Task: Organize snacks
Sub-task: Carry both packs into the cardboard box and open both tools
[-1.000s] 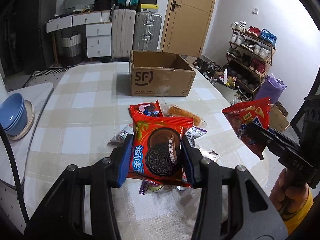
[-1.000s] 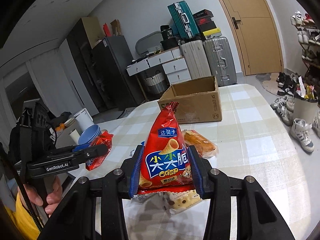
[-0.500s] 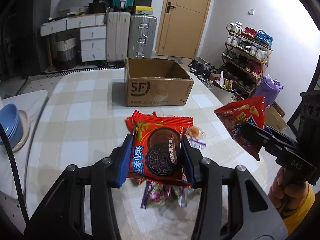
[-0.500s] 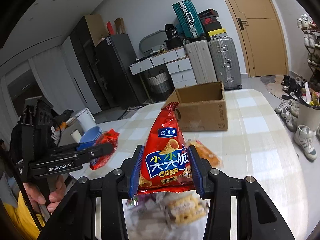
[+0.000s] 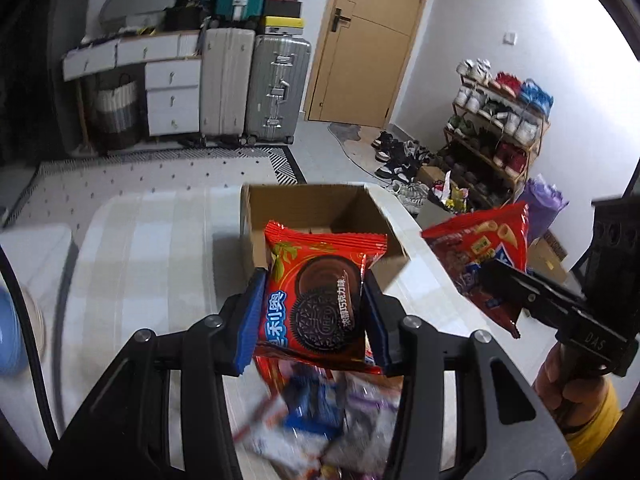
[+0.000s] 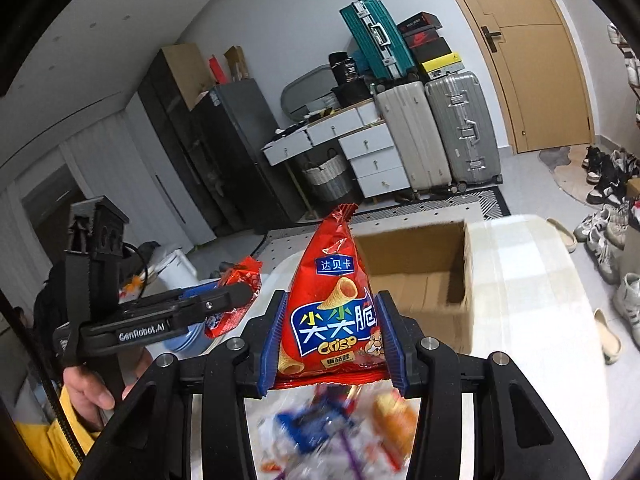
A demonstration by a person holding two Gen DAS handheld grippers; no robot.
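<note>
My left gripper (image 5: 311,320) is shut on a red Oreo packet (image 5: 320,300), held up above the table. Just beyond it stands the open cardboard box (image 5: 256,216), its inside partly hidden by the packet. My right gripper (image 6: 331,340) is shut on a tall red Crisp cone-snack bag (image 6: 334,300); the same bag (image 5: 484,252) shows at the right of the left wrist view. The box (image 6: 424,284) sits right behind and to the right of that bag. A blurred heap of loose snack packets (image 5: 320,416) (image 6: 336,428) lies on the checked tablecloth below both grippers.
The table's far rounded edge (image 6: 552,232) lies past the box. A blue bowl (image 5: 8,336) sits at the left edge. Suitcases (image 5: 276,88), a white drawer unit (image 5: 172,92) and a shoe rack (image 5: 496,128) stand across the room. A hand in a yellow sleeve (image 6: 84,396) holds the left gripper.
Both grippers have risen and moved forward toward the box with their packets still clamped. The box now looms close, and the snack heap has slid under the grippers.
</note>
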